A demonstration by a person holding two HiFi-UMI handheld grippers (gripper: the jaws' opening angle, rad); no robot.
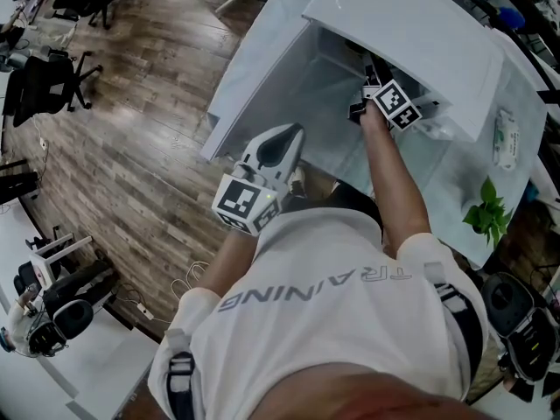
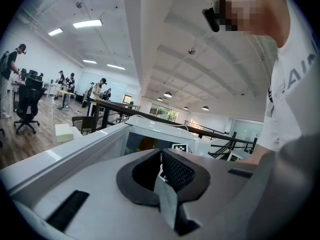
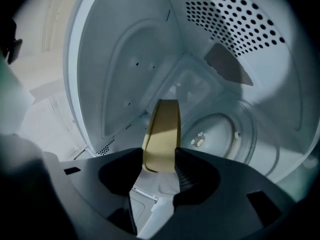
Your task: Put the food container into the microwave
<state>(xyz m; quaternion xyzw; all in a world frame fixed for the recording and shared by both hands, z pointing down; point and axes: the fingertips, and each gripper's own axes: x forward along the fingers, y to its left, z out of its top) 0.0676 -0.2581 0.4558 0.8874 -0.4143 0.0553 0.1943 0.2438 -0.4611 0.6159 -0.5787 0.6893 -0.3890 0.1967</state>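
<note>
My right gripper (image 3: 161, 165) is inside the microwave (image 3: 125, 69), jaws clamped on the tan edge of the food container (image 3: 161, 129); my left gripper (image 2: 161, 170) hangs outside the microwave, jaws together and empty; this looks like the placing step; next I would lower the container to the microwave's turntable (image 3: 220, 134), then let go.

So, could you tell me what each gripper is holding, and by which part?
The right gripper grips the tan food container by its near edge, inside the microwave; the left gripper holds nothing.
</note>
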